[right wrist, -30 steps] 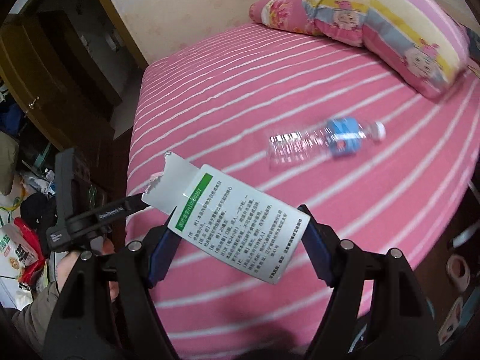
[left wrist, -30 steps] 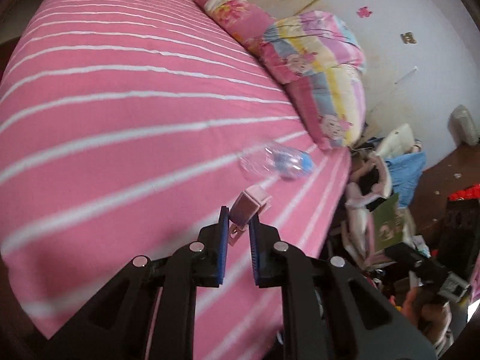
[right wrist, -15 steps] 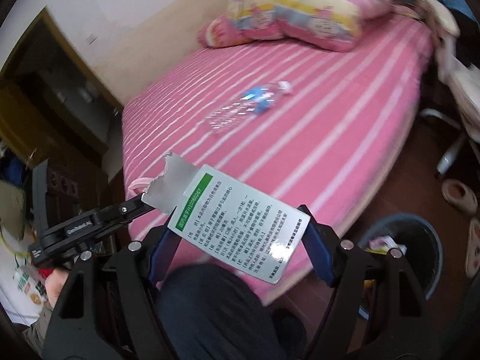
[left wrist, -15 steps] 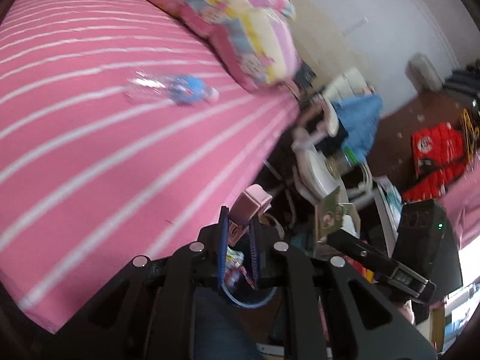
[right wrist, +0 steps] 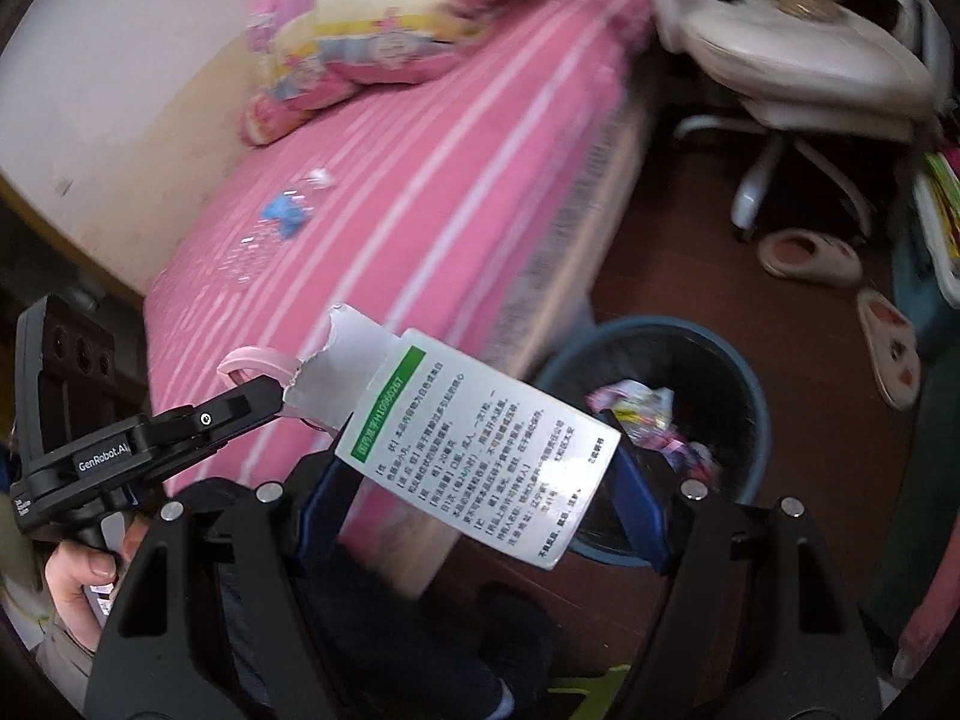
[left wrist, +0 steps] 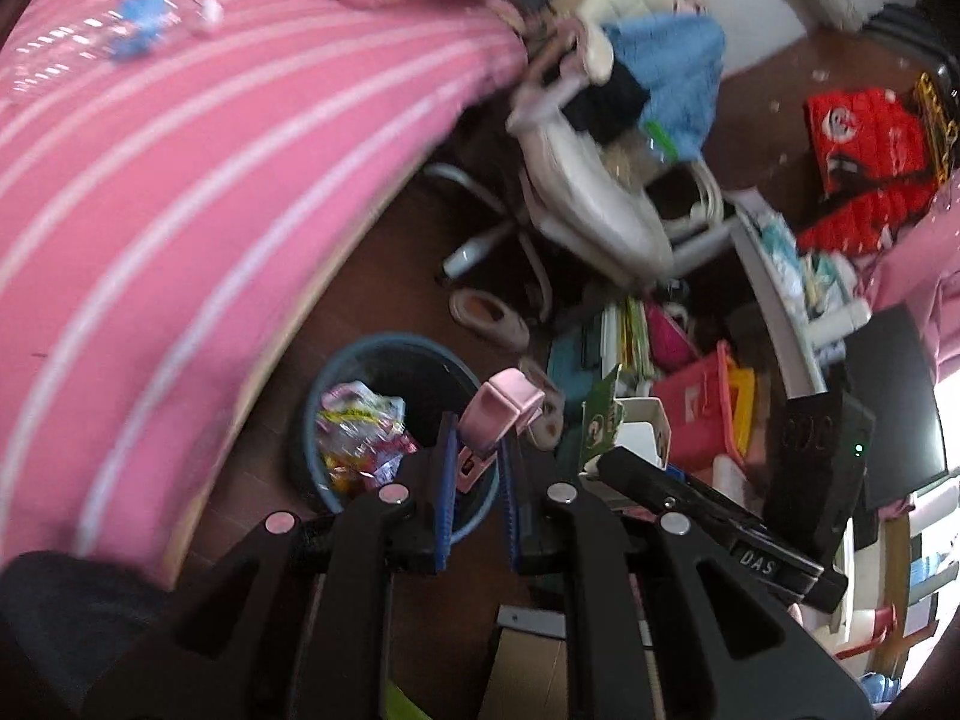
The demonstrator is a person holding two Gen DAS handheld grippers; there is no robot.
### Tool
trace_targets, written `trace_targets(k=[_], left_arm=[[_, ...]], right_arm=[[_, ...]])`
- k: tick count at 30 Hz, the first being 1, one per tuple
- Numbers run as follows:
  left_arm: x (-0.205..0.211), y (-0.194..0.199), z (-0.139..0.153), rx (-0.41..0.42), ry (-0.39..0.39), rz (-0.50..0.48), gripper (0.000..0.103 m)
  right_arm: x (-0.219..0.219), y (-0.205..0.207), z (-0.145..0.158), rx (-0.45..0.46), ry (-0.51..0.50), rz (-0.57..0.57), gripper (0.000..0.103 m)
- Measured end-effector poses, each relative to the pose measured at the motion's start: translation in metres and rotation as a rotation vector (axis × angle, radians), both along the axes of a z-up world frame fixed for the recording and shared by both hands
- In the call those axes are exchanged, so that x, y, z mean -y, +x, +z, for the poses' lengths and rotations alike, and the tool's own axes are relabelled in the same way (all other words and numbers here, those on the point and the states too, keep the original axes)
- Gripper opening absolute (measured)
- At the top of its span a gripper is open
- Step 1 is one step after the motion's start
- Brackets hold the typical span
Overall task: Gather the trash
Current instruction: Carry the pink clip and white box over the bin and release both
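My left gripper (left wrist: pixel 477 456) is shut on a small pink clip-like piece (left wrist: pixel 498 411) and holds it over the near rim of a blue trash bin (left wrist: pixel 336 372) holding colourful wrappers. My right gripper (right wrist: pixel 480 462) is shut on a white box with green label and printed text (right wrist: pixel 480 450), held above the floor next to the same bin (right wrist: pixel 660 330). The left gripper (right wrist: pixel 264 387) with the pink piece also shows in the right wrist view. A clear plastic bottle with a blue label (left wrist: pixel 120 30) lies on the pink striped bed (left wrist: pixel 150 210).
A white swivel chair (left wrist: pixel 594 216) piled with clothes stands beyond the bin. Slippers (right wrist: pixel 810 252) lie on the brown floor. Books, red boxes and clutter (left wrist: pixel 690 372) crowd the right. Pillows (right wrist: pixel 372 30) lie at the bed's head.
Both grippers have swung off the bed and down toward the floor with their items still held. The trash bin has come into view below them; the bottle stays on the bed.
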State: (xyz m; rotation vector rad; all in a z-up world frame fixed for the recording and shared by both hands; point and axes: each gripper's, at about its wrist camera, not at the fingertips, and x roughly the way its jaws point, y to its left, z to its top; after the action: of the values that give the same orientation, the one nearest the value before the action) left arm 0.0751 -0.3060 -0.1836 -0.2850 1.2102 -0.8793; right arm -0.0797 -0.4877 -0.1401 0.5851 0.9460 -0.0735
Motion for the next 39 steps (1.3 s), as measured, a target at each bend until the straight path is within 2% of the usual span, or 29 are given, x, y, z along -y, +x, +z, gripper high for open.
trace_targets(k=[7, 9, 11, 13, 15, 16, 17, 18, 20, 24, 30, 33, 39], left_arm=[[0.068, 0.003, -0.049, -0.034, 0.062, -0.114, 0.013], [0.079, 0.004, -0.061, -0.042, 0.093, -0.137, 0.013], [0.087, 0.008, -0.07, -0.064, 0.086, -0.152, 0.013], [0.097, 0.012, -0.076, -0.053, 0.092, -0.164, 0.013], [0.104, 0.017, -0.082, -0.059, 0.1, -0.161, 0.025], [0.106, 0.02, -0.085, -0.063, 0.118, -0.153, 0.049], [0.107, 0.02, -0.086, -0.06, 0.128, -0.142, 0.067], [0.107, 0.022, -0.086, -0.052, 0.141, -0.125, 0.073], [0.103, 0.025, -0.085, -0.058, 0.124, -0.103, 0.08], [0.092, 0.031, -0.082, -0.095, 0.097, -0.057, 0.081], [0.056, 0.037, -0.06, -0.128, -0.017, 0.038, 0.086], [0.033, 0.041, -0.043, -0.124, -0.082, 0.085, 0.086], [-0.029, 0.065, -0.016, -0.111, -0.157, 0.175, 0.088]], right_arm=[[0.041, -0.017, -0.039, -0.068, 0.026, -0.077, 0.075], [0.049, -0.016, -0.048, -0.081, 0.036, -0.087, 0.075], [0.056, -0.013, -0.056, -0.095, 0.033, -0.095, 0.075], [0.06, -0.01, -0.063, -0.107, 0.023, -0.097, 0.076], [0.062, -0.002, -0.068, -0.14, -0.018, -0.1, 0.079], [0.061, 0.0, -0.069, -0.154, -0.038, -0.105, 0.081], [0.062, 0.0, -0.07, -0.166, -0.065, -0.113, 0.085], [0.064, 0.0, -0.07, -0.168, -0.073, -0.118, 0.088], [0.068, -0.003, -0.071, -0.167, -0.062, -0.138, 0.09], [0.076, -0.006, -0.075, -0.167, 0.005, -0.168, 0.09], [0.064, 0.001, -0.056, -0.095, 0.07, -0.158, 0.09], [0.046, 0.019, -0.036, -0.048, 0.08, -0.112, 0.09], [0.003, 0.073, -0.007, 0.019, 0.117, -0.014, 0.09]])
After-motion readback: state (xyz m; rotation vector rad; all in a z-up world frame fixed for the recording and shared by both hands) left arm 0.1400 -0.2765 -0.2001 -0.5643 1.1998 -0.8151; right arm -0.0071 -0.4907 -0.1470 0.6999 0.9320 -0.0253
